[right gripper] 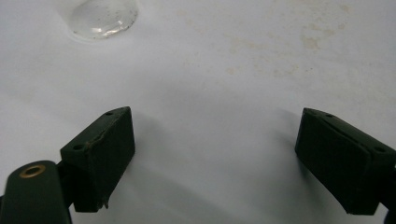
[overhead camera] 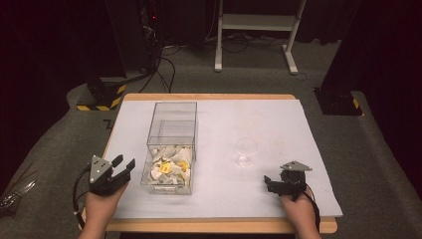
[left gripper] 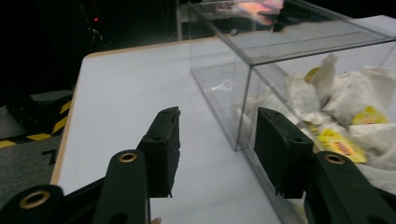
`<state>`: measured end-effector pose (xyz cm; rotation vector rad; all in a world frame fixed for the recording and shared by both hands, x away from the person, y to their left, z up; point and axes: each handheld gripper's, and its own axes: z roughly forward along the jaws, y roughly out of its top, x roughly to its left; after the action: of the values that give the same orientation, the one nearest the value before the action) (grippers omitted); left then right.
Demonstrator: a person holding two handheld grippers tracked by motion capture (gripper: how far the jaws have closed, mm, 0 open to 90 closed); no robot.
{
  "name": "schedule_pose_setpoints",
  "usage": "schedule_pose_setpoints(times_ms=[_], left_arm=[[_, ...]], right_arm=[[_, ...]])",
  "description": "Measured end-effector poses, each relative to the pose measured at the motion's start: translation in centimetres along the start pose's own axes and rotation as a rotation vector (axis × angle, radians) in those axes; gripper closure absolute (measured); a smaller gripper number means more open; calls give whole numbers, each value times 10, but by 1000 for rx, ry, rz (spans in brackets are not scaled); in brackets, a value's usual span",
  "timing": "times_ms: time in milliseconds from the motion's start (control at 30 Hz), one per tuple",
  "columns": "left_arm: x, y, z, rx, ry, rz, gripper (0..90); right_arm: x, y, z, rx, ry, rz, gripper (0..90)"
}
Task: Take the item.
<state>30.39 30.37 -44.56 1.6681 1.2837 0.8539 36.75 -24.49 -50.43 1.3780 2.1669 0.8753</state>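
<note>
A clear plastic box (overhead camera: pixel 172 124) stands left of the table's middle, its near half holding several crumpled white and yellow packets (overhead camera: pixel 169 169). My left gripper (overhead camera: pixel 124 166) is open just left of the box's near end, with nothing between its fingers. In the left gripper view the box's near corner (left gripper: pixel 245 107) stands close ahead of the left gripper (left gripper: pixel 218 154), packets (left gripper: pixel 348 100) behind its wall. A small clear glass (overhead camera: pixel 246 151) stands right of centre. My right gripper (overhead camera: pixel 269 182) rests near the front right, wide open over bare table, the glass's base (right gripper: pixel 102 16) ahead of the right gripper (right gripper: pixel 215 161).
A white sheet (overhead camera: pixel 278 124) covers the wooden table, stained in places (right gripper: pixel 308 42). Beyond the table lie dark floor, cables, a white stand's legs (overhead camera: pixel 259 30) and black-and-yellow striped bases (overhead camera: pixel 102 99).
</note>
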Motion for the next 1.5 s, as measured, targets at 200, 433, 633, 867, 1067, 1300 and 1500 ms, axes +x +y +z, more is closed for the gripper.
schedule_pose_setpoints(times_ms=[200,433,633,867,1067,1300,1500], left_arm=[[5,-14,12,38,29,13,485],[12,-38,27,122,37,16,460],[17,-49,32,178,32,27,448],[17,-50,41,285,6,19,360],[16,-50,41,289,14,19,359],[17,-50,41,287,15,9,358],[16,-51,41,287,16,9,358]], right_arm=[[0,0,0,1,0,2,119],[0,0,0,0,1,0,119],[0,0,0,0,0,1,119],[1,0,0,0,-5,-3,117],[1,1,0,0,-12,-25,112],[4,4,-4,-8,-7,-47,120],[10,9,-7,-39,10,-62,120]])
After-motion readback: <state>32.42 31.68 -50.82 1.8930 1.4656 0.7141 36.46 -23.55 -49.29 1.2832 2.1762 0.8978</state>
